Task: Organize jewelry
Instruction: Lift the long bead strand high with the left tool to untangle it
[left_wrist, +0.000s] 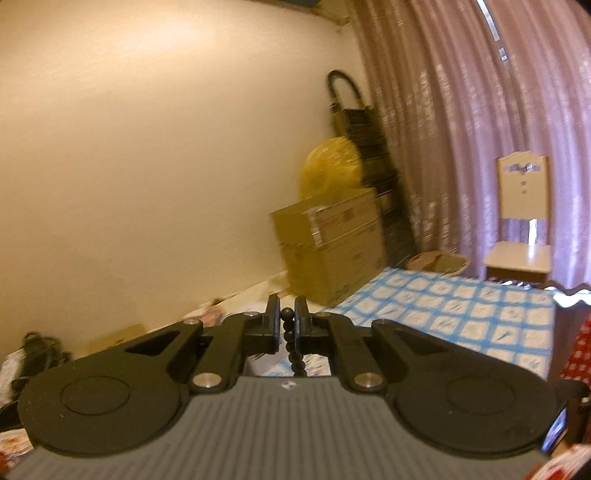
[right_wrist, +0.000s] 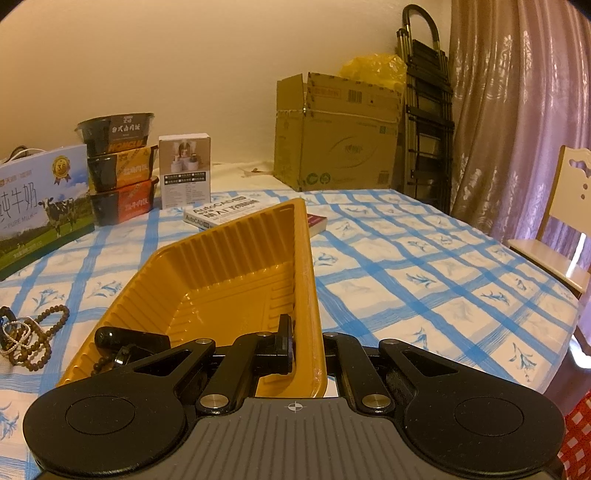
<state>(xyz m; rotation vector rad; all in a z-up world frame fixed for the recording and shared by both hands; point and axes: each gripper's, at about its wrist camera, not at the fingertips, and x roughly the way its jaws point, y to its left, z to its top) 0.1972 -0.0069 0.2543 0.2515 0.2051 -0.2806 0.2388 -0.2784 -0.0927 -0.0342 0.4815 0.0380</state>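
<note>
Left gripper (left_wrist: 287, 325) is lifted, its fingers pinching a black bead strand (left_wrist: 289, 338). Right gripper (right_wrist: 308, 345) clamps the orange ribbed plastic tray (right_wrist: 236, 258) by its rim. More brown bead bracelets (right_wrist: 33, 339) wait on the checked tabletop (right_wrist: 424, 258), left; sorting seems early.

We see a table covered by a white cloth with blue checks (right_wrist: 424, 258), filling the middle and right of the right wrist frame. On it, at centre, sits a ribbed orange plastic tray (right_wrist: 236, 273). Just behind the tray lies a white AutoCAD book (right_wrist: 218, 214). At upper left stand a blue-and-green milk carton (right_wrist: 40, 206), a stack of three black food bowls (right_wrist: 120, 170) and a small white product box (right_wrist: 184, 170). At lower left lies a heap of brown bead bracelets (right_wrist: 33, 339).
</note>
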